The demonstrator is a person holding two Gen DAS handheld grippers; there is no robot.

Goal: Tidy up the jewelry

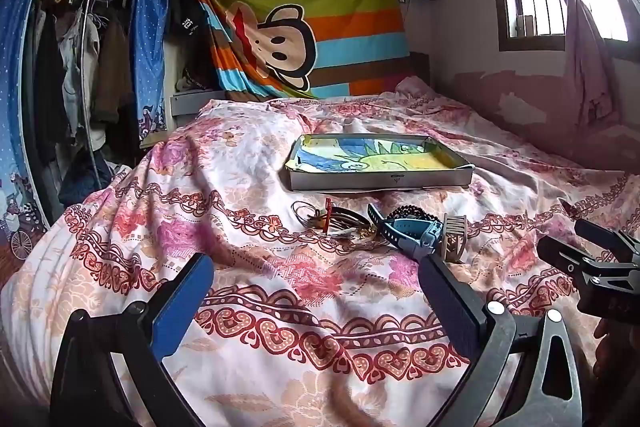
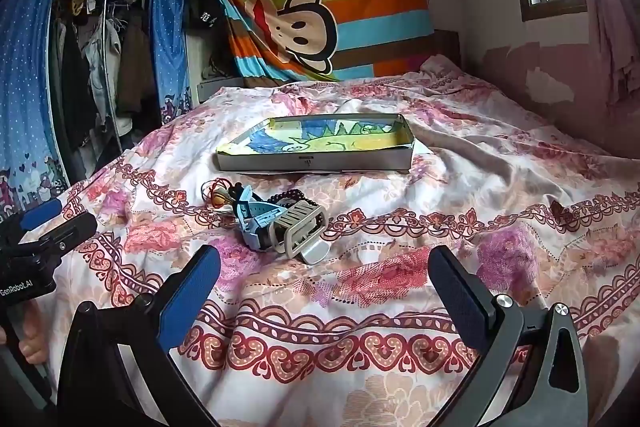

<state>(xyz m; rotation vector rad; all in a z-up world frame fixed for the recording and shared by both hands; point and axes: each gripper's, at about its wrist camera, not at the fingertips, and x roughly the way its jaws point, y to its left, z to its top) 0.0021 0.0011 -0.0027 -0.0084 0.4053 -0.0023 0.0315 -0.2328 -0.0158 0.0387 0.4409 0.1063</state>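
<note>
My left gripper point(image 1: 316, 291) and right gripper point(image 2: 324, 283) both gape wide and empty over the floral bedspread point(image 1: 248, 327), jewelry pile point(image 2: 268, 223) lying just before the shallow tray point(image 2: 316, 163).

Bare quilt point(image 2: 320, 307) fronts jewelry pile point(image 2: 276, 223); tray point(image 2: 320, 161) behind

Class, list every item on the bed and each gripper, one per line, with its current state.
Left gripper: open, holding nothing.
Right gripper: open, holding nothing.
Tray: no jewelry inside.
Blue watch: in the pile, outside the tray.
Beaded bracelet: in the pile.
</note>
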